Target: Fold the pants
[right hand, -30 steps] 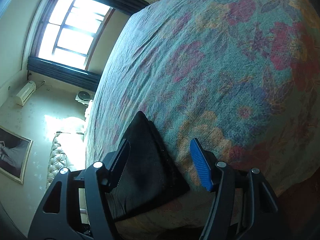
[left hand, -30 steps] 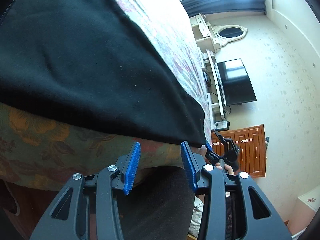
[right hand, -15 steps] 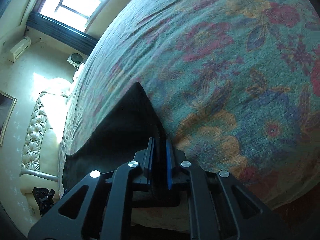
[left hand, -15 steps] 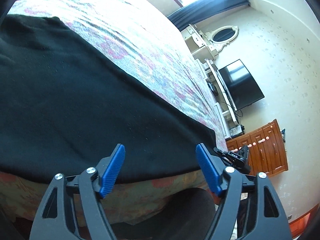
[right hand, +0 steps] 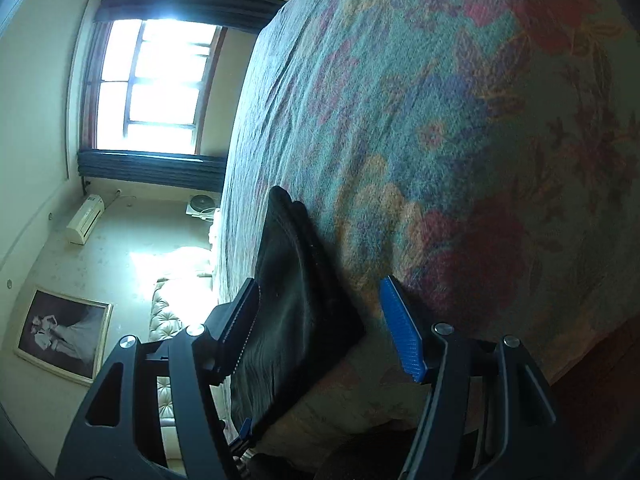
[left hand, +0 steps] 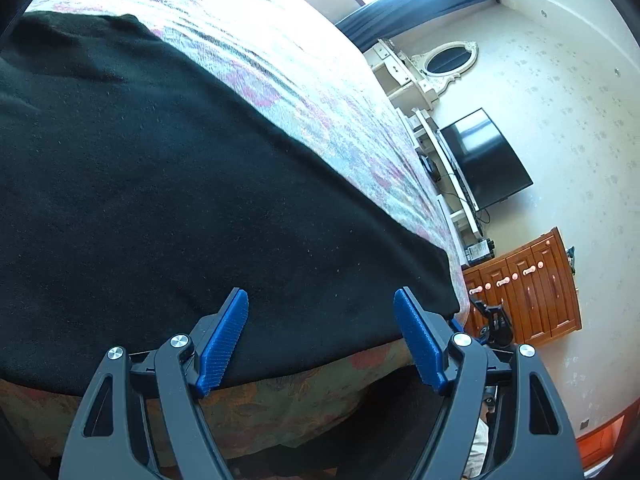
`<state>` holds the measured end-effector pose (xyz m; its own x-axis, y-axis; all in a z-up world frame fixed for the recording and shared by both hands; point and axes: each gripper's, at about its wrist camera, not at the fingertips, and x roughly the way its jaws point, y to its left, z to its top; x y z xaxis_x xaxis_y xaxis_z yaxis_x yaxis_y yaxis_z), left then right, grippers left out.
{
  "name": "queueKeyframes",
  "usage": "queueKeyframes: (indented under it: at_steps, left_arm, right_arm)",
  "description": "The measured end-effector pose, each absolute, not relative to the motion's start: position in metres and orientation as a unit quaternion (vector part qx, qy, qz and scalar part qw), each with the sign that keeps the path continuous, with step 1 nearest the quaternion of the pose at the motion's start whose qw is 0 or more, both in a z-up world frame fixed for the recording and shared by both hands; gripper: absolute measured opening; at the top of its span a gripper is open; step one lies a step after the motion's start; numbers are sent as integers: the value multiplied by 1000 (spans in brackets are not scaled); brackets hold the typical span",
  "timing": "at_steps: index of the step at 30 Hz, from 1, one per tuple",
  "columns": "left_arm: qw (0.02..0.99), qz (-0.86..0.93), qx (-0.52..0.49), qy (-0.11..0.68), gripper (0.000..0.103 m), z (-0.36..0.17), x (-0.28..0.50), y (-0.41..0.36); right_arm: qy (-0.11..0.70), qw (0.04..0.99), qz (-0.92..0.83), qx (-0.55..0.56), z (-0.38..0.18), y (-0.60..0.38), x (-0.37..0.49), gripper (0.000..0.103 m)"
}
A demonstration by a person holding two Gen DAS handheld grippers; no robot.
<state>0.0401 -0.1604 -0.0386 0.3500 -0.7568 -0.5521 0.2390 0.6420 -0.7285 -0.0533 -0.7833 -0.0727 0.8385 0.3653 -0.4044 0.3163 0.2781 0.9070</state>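
Lying flat on the floral bedspread (left hand: 304, 92), the black pants (left hand: 180, 200) fill the left wrist view.
Right view alone shows their layered corner; left gripper (left hand: 320, 336) and right gripper (right hand: 320, 324) gape, gripping nothing.

right gripper (right hand: 320, 328), jaws spread wide, straddles the black pants (right hand: 296, 300) corner on the floral bedspread (right hand: 440, 120).

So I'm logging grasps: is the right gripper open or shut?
Open. The right gripper has its pads apart, the black pants lying between them on the bed.
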Motion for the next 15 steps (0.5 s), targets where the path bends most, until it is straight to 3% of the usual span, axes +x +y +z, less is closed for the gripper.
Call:
queueKeyframes:
  at_steps: [5,8,10,11,15]
  left_arm:
    - [818,-307,-247,419,74,-10,45,-136]
    - [830,-275,-242,421,82,-6,58,-114]
    - [819,-254,-264,441,85,-13,70,-92]
    - [812,-240,-277,455,86,-19,75,-80]
    - [759,-234,-366,485,86,-44,90,-33]
  right_arm:
    - [278,729,53,623,-85,-763,-39,63]
    - [279,740,42,611,-81,-756,-32,62]
    - [290,750,20,594,-78,-752,-28,38]
    - [300,756,13,582,-77,-750,-27,14]
    - [298,757,-2,582,-78,-741,-22,14]
